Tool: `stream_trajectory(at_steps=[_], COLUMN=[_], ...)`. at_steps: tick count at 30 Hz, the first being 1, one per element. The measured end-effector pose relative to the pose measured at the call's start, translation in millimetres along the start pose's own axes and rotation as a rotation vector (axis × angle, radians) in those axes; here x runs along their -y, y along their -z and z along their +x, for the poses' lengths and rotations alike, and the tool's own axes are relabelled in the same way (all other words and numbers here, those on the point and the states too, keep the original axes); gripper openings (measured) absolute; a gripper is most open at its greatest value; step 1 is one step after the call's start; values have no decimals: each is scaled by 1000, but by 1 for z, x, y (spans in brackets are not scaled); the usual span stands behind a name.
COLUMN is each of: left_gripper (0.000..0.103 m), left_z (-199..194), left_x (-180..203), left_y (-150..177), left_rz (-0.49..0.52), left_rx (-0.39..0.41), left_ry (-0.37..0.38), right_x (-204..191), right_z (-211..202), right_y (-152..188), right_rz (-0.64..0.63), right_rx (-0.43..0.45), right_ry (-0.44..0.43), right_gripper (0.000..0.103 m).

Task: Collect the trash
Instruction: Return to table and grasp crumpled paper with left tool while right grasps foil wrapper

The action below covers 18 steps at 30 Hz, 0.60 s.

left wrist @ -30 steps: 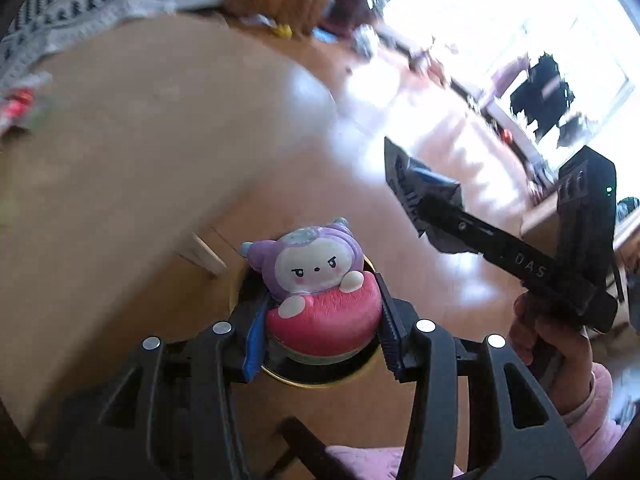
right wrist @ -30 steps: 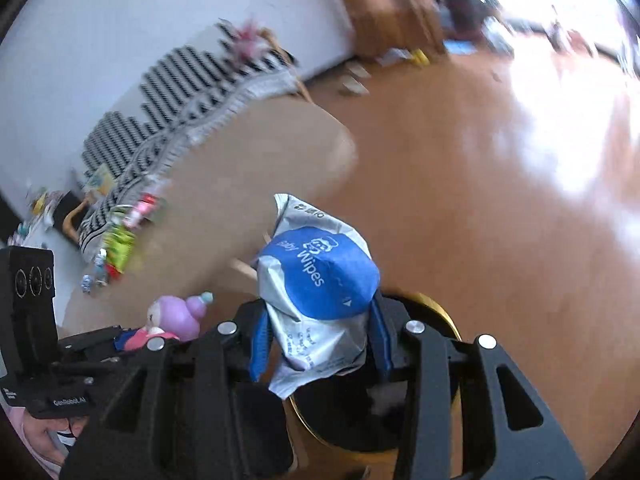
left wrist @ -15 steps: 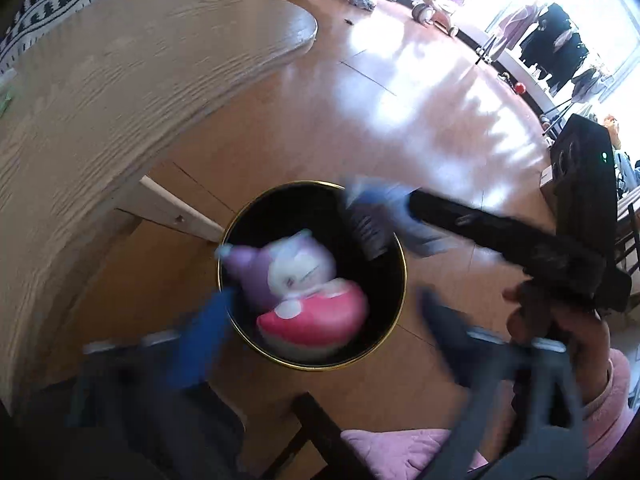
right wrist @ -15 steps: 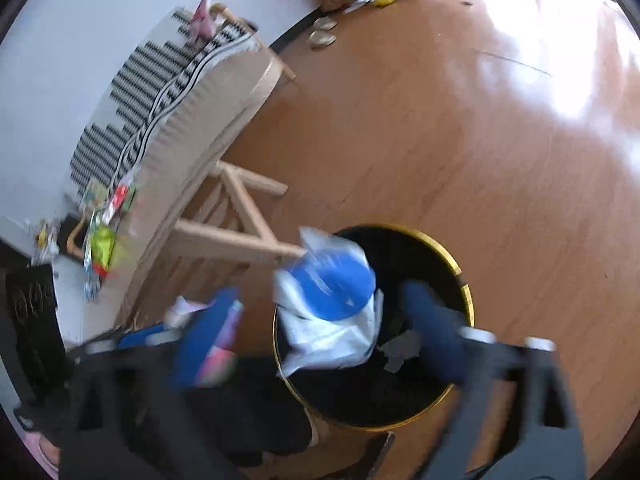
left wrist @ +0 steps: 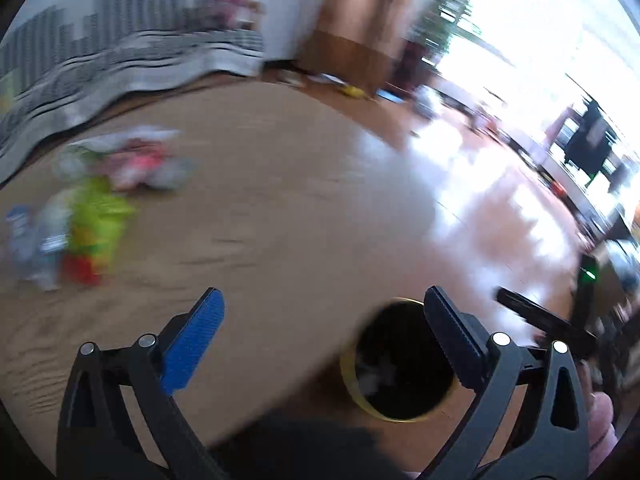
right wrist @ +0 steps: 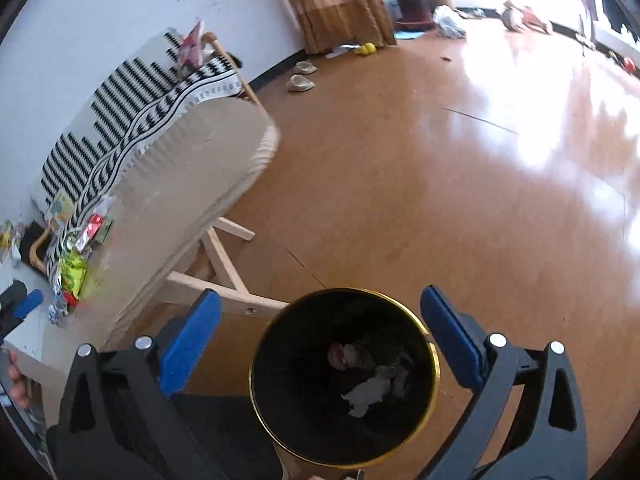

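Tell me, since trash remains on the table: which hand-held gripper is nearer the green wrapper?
Left. The left hand-held gripper is above the table facing the green wrapper; the right hand-held gripper hangs over the bin.

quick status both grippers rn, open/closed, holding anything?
Left gripper: open, holding nothing, above the wooden table.
Right gripper: open, holding nothing, above the black bin.

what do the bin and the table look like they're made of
Bin: probably metal, dark inside with a shiny gold rim that catches the light, though coated plastic can't be ruled out. Table: light wood or wood veneer, matte, with faint grain lines on top and pale bare-wood legs underneath.
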<state>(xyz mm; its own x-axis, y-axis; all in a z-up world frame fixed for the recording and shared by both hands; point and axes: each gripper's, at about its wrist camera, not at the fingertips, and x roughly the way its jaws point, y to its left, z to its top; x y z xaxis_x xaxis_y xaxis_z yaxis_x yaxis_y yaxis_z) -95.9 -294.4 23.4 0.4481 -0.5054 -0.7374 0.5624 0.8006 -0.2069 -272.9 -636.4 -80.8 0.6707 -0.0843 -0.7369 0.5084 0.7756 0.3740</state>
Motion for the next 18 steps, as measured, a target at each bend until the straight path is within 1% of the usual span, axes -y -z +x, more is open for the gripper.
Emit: stream_trajectory(at_steps=[3,4,5,6,7,8,10,11,13,14,16,18], left_gripper=[97,97,97,97,97,97,97,97,97,97,97,97], left_z=[-26,-37,-44,-50,-58,-68,-83,-89,-96,-96,-96,-91], left_x=[-74,-105,-127,-153,-175,-205,-242,-264,-299,-312,-329,-339], left_y=[9,17,24,29,35,42,46,49,53,55,55,56], left_rz=[-122,-172,-206,-242,-278,-319,-363,-394,-464,-493,-541,-569], left_rx=[40,51,55,58,60,65,65,62,68,71,75,84], left_ry=[-111,-164,-201,-246,-292,-358,-440,-477,-512,-518,-517,-515], right_x=[-35,-44,-59,-83,-96,-122,-163,-193,-241,-268,-315,-353], right_z=[15,18,23,32,36,43,50,55,61,66,75,83], right_y=[-8,-9,-11,-14,-16,-19,-22,-24,-25,-23,-14,-4], right_rz=[-50,-65,-87,-121,-141,-173,-220,-253,-306,-340,-411,-474], right_rx=[-8,-11,-14,-22,-25,-27,-21,-12,-1,0,-6,-18], right_ry=[-31,-38,-47,-61,-74,-99,-136,-162,-203,-227,-265,-302], right_gripper=[97,97,97,97,97,97,97,97,97,97,97,97])
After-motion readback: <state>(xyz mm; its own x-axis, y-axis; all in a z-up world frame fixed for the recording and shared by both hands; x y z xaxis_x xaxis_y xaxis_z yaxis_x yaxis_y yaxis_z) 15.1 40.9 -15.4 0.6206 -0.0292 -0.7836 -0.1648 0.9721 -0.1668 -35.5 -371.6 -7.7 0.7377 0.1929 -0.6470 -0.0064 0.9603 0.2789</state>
